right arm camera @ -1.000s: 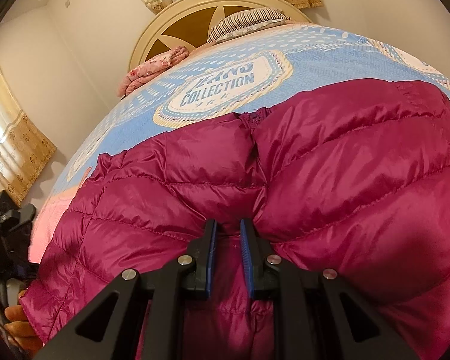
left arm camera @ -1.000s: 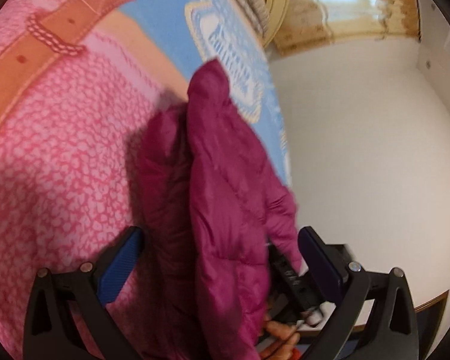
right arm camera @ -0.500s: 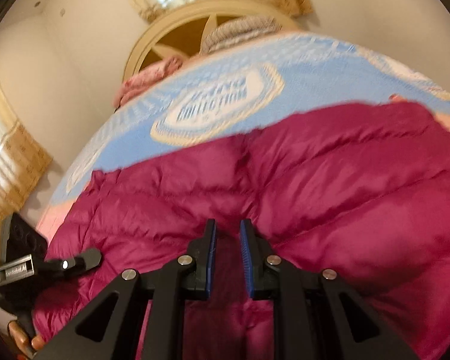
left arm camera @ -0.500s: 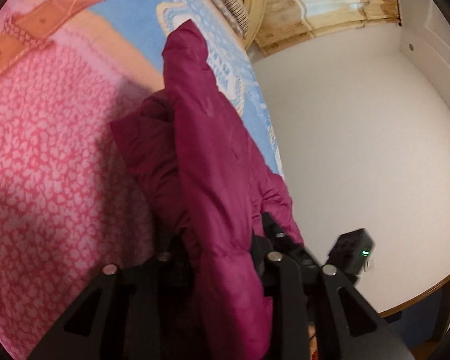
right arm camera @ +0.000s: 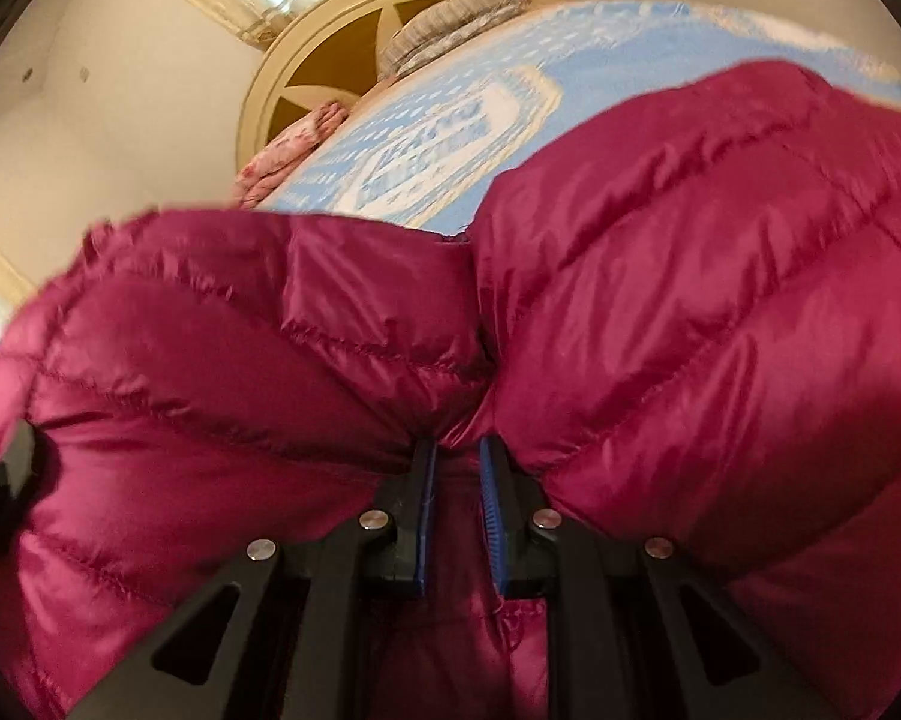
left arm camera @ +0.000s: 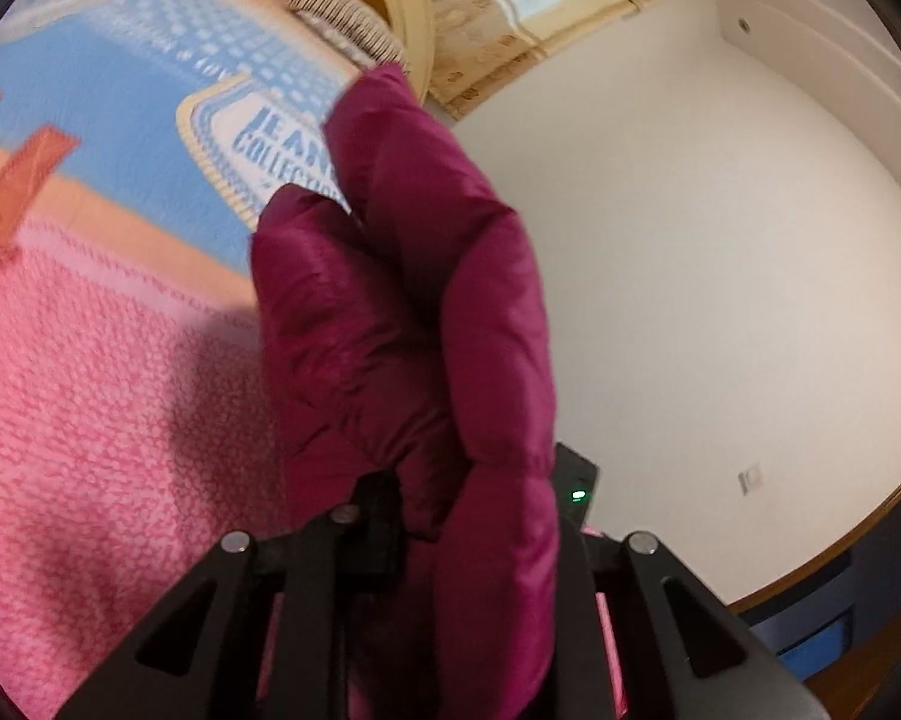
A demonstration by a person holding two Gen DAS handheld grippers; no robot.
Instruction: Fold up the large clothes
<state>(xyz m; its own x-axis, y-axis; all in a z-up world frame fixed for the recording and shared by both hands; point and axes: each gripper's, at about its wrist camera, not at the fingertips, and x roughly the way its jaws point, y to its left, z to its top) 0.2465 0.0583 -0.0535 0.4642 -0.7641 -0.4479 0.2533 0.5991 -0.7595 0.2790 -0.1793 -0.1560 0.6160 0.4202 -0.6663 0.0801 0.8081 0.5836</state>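
A: L gripper – what's it doing?
B: Jaws have just been closing, now clamping on a fold of the magenta puffer jacket. Fabric's bulging up betw. the fingers, hiding the R-side finger.
A: R gripper?
B: Clenching too, blue pads pinching a bunched seam of the jacket. Quilted panels are billowing out on both sides of it.
A: Jacket's where?
B: Hanging betw. both grippers, over the bed, above the pink-and-blue bedspread w/ a "JEANS COLLECTION" badge.
A: Further back?
B: Striped pillow and a pink floral bundle lying by the cream round headboard; curtains hanging behind, white wall to the side.
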